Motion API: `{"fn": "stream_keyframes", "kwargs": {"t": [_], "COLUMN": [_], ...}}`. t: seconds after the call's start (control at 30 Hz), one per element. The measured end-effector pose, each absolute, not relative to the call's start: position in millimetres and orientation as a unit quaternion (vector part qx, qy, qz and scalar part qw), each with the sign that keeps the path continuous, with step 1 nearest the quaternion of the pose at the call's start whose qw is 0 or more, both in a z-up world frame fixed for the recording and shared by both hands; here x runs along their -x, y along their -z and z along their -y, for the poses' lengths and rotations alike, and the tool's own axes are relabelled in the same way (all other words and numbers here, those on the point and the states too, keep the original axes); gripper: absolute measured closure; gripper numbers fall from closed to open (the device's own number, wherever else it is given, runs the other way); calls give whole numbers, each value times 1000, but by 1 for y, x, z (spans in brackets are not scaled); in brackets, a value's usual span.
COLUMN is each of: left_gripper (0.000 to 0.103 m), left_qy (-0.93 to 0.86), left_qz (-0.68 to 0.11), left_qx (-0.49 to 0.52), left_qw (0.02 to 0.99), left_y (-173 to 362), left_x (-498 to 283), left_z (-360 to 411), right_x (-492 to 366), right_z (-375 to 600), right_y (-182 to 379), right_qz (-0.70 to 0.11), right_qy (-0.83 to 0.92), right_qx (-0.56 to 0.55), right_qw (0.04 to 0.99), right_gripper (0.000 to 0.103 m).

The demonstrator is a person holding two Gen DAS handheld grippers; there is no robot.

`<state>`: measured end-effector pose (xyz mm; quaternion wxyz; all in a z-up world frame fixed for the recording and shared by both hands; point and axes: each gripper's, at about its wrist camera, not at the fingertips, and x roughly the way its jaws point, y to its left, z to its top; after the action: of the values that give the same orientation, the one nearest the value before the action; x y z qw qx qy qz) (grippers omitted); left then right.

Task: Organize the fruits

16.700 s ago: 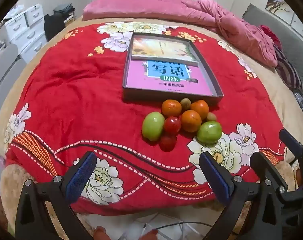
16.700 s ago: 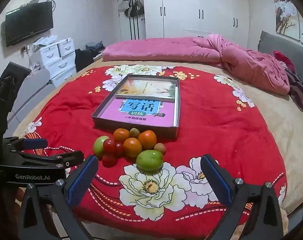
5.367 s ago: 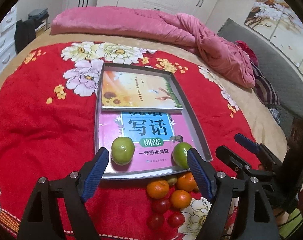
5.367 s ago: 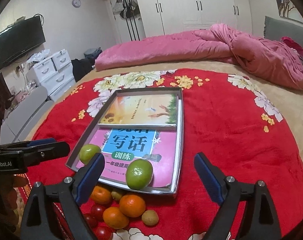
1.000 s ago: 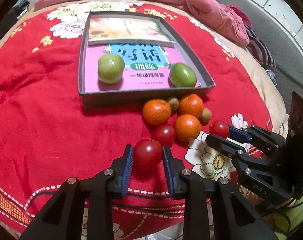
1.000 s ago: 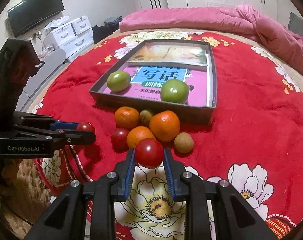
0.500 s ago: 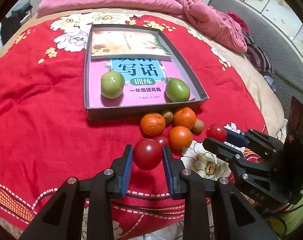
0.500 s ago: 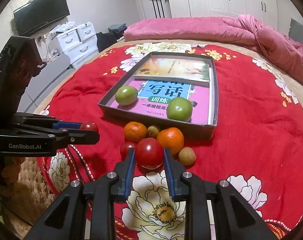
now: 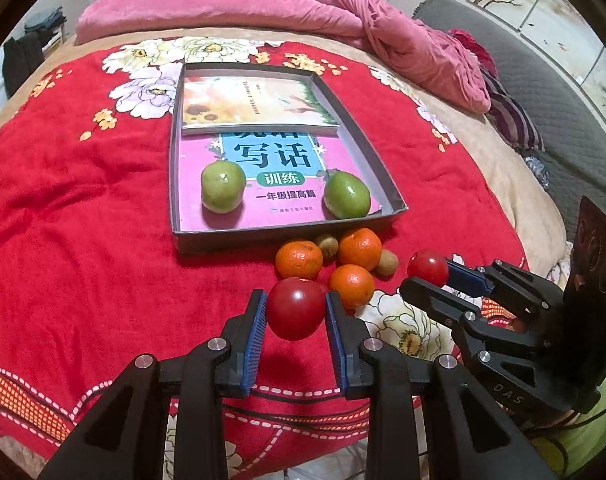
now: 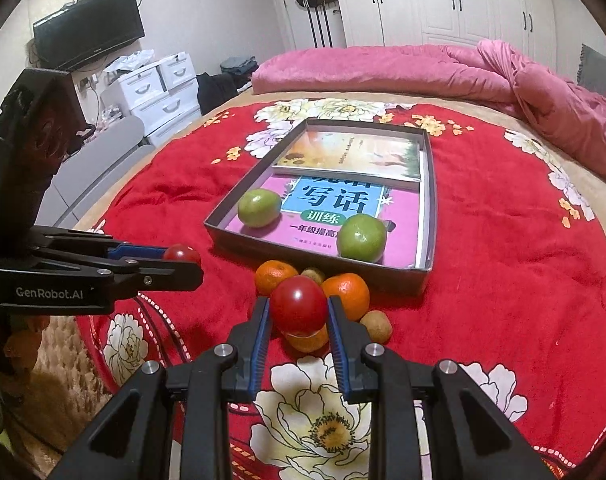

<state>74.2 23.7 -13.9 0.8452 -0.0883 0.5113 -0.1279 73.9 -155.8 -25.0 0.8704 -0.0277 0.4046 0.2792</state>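
A round red tomato (image 9: 295, 314) is clamped in the left gripper (image 9: 295, 316), another (image 10: 299, 310) in the right gripper (image 10: 298, 314), both above the red blanket. They should be carried level over the shallow grey cardboard tray's (image 9: 383, 178) wall and set down gently beside the green fruits (image 9: 223, 187).

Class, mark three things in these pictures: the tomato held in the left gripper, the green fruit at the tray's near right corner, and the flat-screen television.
Tomato (image 9: 295, 313), left wrist view, middle of its skin.
Green fruit (image 9: 347, 195), left wrist view, its centre.
Television (image 10: 90, 39), right wrist view, middle of the screen.
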Motion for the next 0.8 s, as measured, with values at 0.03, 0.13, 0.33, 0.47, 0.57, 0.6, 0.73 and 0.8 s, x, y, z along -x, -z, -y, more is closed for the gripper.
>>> {"fn": "stream_keyframes", "kwargs": {"t": [0.03, 0.13, 0.33, 0.47, 0.57, 0.6, 0.73, 0.8], "left_gripper": [73, 73, 73, 73, 73, 73, 73, 73], "left_qy": [128, 127, 126, 126, 126, 125, 123, 122], "left_qz": [-511, -510, -507, -503, -500, -499, -495, -494], "left_qx": [89, 90, 88, 88, 89, 91, 93, 94], "left_qw": [845, 846, 848, 851, 852, 853, 855, 856], "left_y": [13, 12, 6, 2, -1, -2, -6, -8], "left_x": [-74, -74, -76, -77, -79, -80, -82, -84], "left_z": [-24, -25, -25, -25, -24, -24, -25, -26], "right_x": [-74, -74, -75, -75, -76, -77, -78, -79], "right_z": [156, 156, 157, 159, 161, 161, 163, 164], "right_y": [24, 22, 17, 14, 13, 12, 10, 8], "right_qz": [-404, -400, -393, -389, -388, -388, -384, -383], "right_qy": [-279, -279, -277, -275, -272, -272, -269, -268], "right_qx": [28, 28, 31, 31, 30, 30, 31, 31], "right_qw": [871, 873, 876, 879, 880, 880, 883, 884], "right_gripper": [75, 75, 75, 75, 75, 75, 75, 75]}}
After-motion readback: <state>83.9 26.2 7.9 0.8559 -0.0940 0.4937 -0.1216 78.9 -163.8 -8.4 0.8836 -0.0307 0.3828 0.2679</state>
